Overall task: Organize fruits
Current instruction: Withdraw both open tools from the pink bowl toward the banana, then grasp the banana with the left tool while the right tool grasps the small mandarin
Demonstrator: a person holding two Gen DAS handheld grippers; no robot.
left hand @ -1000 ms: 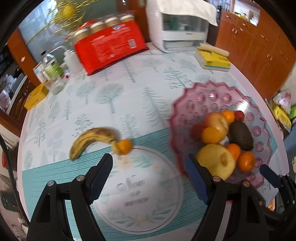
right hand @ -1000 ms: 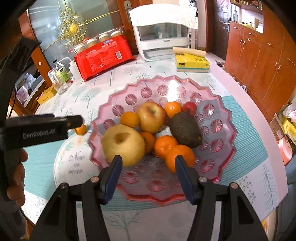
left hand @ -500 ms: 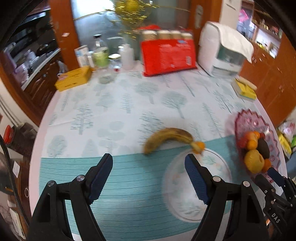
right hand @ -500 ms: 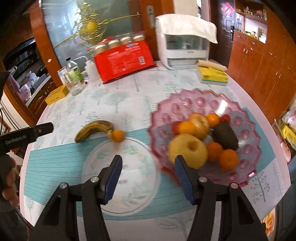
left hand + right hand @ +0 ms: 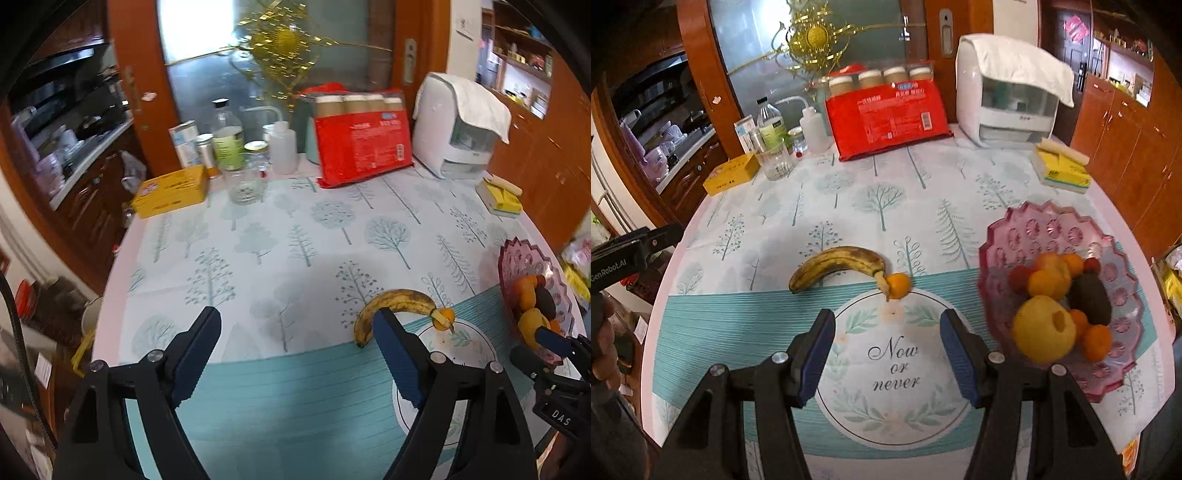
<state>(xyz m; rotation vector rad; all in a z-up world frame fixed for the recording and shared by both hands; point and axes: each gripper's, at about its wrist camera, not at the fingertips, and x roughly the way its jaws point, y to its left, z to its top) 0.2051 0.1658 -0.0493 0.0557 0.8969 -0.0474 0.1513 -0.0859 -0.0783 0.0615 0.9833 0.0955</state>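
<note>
A spotted yellow banana (image 5: 836, 266) lies on the tablecloth with a small orange (image 5: 899, 285) touching its stem end. To their right, a pink glass bowl (image 5: 1034, 225) holds a yellow apple (image 5: 1043, 334), a dark avocado (image 5: 1089, 299) and several oranges. My right gripper (image 5: 886, 325) hovers open just short of the small orange, with nothing between its fingers. My left gripper (image 5: 295, 325) hangs over bare cloth left of the banana (image 5: 395, 302). Its jaws are opening and hold nothing. The bowl (image 5: 517, 254) shows at the far right of that view.
Along the table's back stand a red package (image 5: 886, 114), a white appliance under a cloth (image 5: 1008, 88), bottles and a glass (image 5: 772, 136), a yellow box (image 5: 731, 173) and a yellow tissue pack (image 5: 1062, 168). A hand holds the left gripper's body (image 5: 628, 251) at the left table edge.
Both grippers have swung left, away from the bowl. The banana and small orange now sit ahead of the right gripper. The left jaws stand slightly wider.
</note>
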